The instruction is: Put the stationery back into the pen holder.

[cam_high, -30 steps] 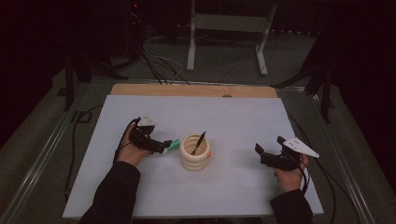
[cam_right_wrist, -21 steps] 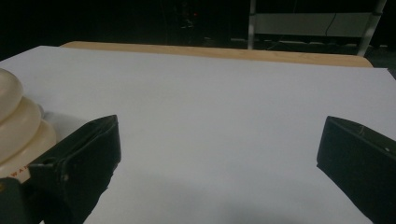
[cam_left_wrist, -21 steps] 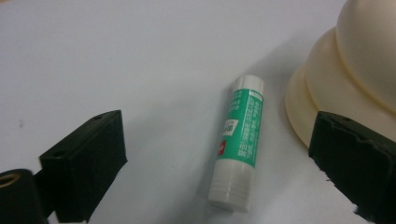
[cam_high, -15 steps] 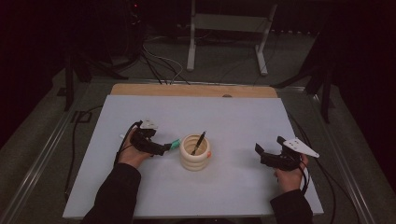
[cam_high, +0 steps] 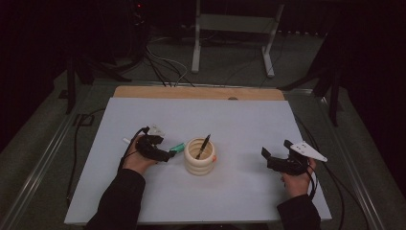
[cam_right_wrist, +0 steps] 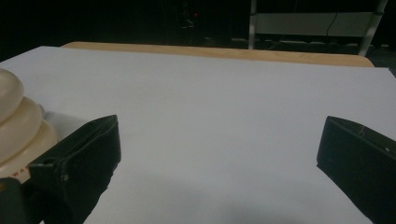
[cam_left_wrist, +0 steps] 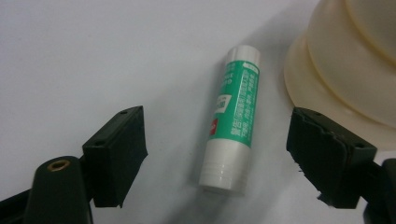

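Glue stick (cam_left_wrist: pixel 235 119) is lying flat on the table (cam_high: pixel 143 115) beside the ribbed cream pen holder (cam_high: pixel 200 157), being straddled by the left tongs (cam_left_wrist: pixel 224 144), jaws just closing but not yet touching. Right tongs (cam_right_wrist: pixel 219 163) are being held wide, empty. Next, a squeeze across the barrel is needed.

A white sheet covers the table (cam_high: pixel 249 124) (bare wood shows along its far edge). On it a green-and-white glue stick (cam_left_wrist: pixel 235 118) lies flat just beside a cream ribbed holder (cam_high: pixel 199 164), perhaps touching.
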Action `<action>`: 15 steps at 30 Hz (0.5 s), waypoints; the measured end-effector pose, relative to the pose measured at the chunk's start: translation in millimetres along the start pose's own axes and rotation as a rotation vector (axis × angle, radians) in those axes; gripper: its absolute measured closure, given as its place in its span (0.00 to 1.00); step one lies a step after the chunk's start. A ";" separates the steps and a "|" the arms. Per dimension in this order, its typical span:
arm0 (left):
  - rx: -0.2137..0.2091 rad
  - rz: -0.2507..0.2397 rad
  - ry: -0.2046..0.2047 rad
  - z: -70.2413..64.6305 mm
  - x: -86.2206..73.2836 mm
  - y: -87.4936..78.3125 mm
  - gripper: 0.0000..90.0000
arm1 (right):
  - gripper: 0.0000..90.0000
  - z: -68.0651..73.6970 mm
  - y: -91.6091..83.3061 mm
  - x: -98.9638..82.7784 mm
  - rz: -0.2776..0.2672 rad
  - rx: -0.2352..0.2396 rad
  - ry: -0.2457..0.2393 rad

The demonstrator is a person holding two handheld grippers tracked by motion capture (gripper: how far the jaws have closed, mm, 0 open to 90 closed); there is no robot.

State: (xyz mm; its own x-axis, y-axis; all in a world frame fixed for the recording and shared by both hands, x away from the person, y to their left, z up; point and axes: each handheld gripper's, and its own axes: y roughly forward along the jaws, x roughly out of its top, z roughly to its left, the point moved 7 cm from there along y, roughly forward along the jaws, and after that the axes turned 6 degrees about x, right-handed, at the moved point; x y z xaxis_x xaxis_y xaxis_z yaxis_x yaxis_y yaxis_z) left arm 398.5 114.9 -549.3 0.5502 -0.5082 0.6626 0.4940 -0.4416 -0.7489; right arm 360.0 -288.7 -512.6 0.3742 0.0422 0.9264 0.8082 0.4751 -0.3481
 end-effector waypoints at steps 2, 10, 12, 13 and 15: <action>0.004 0.006 0.009 -0.6 -0.5 0.7 0.25 | 0.00 0.1 0.0 0.1 -0.001 0.000 0.000; -0.023 0.063 0.048 -9.0 -6.4 9.1 0.54 | 0.00 0.2 0.5 -0.3 0.002 0.000 -0.002; -0.021 0.072 0.049 -8.8 -8.0 10.6 0.62 | 0.00 0.3 0.5 -0.3 0.002 0.001 -0.004; -0.010 0.096 0.066 -7.6 -12.0 13.4 0.66 | 0.00 0.2 0.5 -0.3 0.002 0.000 -0.003; 0.002 0.101 0.085 -6.9 -12.1 12.5 0.73 | 0.00 -0.2 0.4 -0.4 0.002 -0.001 -0.001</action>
State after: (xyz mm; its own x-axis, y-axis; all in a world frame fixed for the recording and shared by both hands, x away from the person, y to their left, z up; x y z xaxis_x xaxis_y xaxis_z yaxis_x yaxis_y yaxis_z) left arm 393.3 110.5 -566.8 0.5383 -0.6107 0.5808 0.4406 -0.3836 -0.8116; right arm 360.3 -288.6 -513.1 0.3752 0.0444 0.9259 0.8077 0.4744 -0.3501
